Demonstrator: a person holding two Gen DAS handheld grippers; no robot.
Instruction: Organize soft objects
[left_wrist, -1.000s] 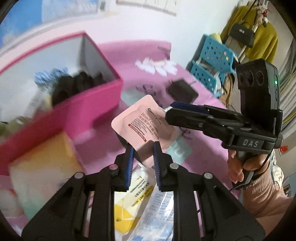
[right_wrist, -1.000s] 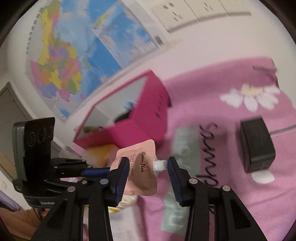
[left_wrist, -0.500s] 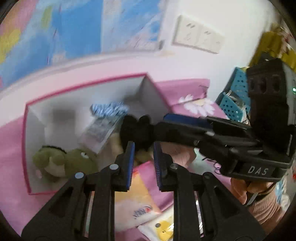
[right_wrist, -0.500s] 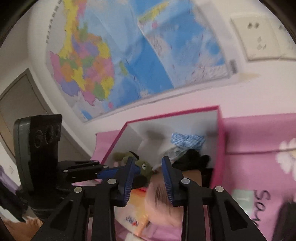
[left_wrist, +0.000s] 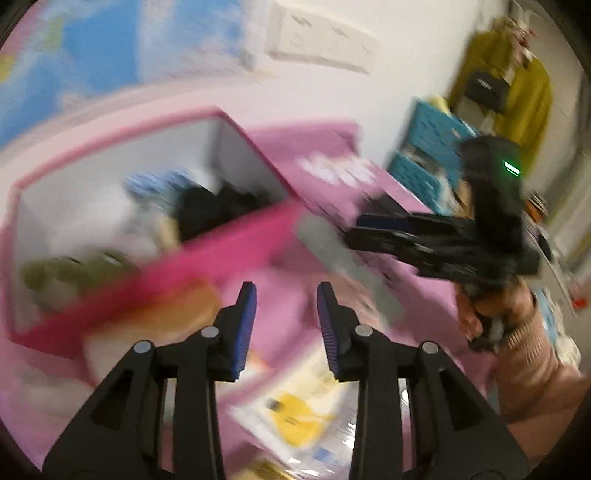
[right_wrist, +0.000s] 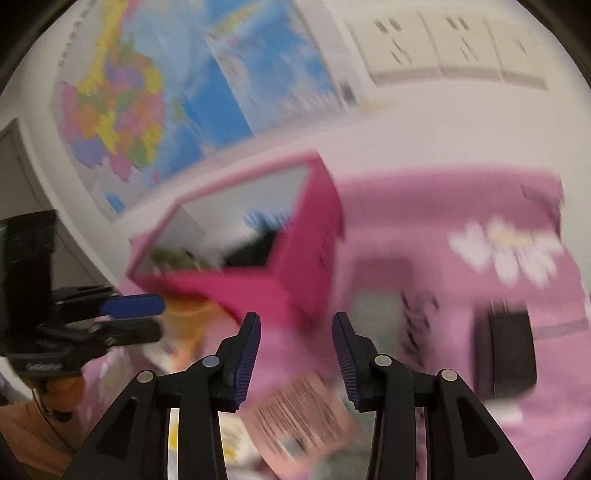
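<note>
Both hand-held grippers gaped empty, jaws just widened — right hand-held gripper (right_wrist: 295, 354) nearer the pink pouch (right_wrist: 303, 417) lying directly beneath, left hand-held gripper (left_wrist: 284, 328) farther.

Home room, prob. bedroom/study: wall map (right_wrist: 155, 110) & outlets (right_wrist: 454, 48), pink daisy-print cloth (right_wrist: 461, 229) on table, mustard coat (left_wrist: 524, 99) w/ black bag (left_wrist: 485, 86) hung by blue crates (left_wrist: 432, 147).
</note>
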